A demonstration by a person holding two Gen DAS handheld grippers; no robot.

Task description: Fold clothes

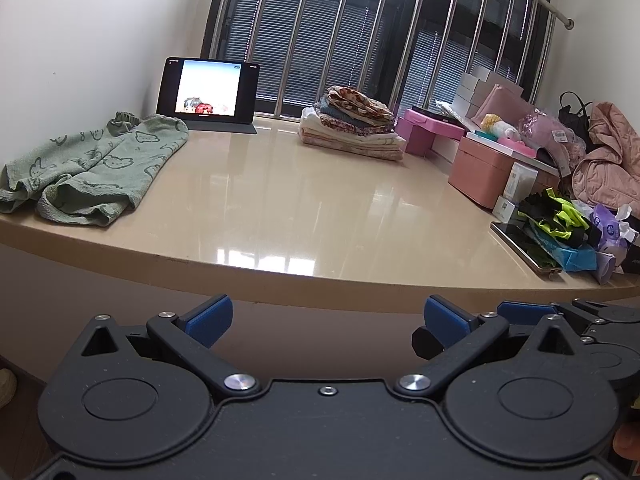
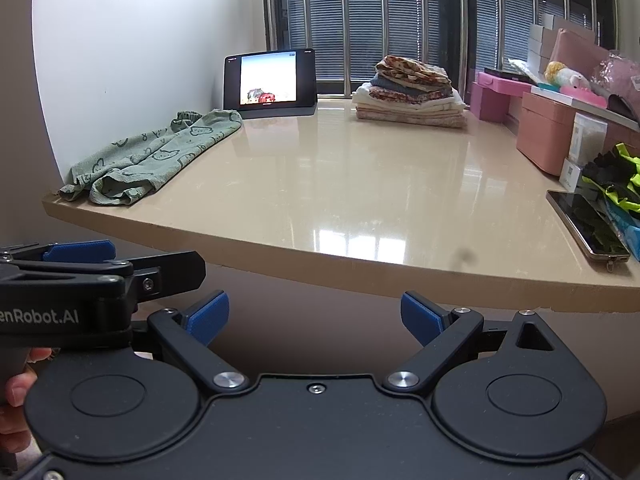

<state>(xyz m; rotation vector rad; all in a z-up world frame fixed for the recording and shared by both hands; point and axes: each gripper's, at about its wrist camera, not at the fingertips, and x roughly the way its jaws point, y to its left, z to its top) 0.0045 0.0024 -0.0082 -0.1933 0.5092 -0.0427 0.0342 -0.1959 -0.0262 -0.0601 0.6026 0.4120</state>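
Green trousers are lying rumpled on the table, well ahead and to the left of both grippers, waiting to be folded. Left gripper is hovering below the table's near edge with its jaws spread wide and holding nothing; right gripper is doing likewise just beside it, probably readying a reach. Folded stack is sitting far ahead, leaving the middle free for folding.
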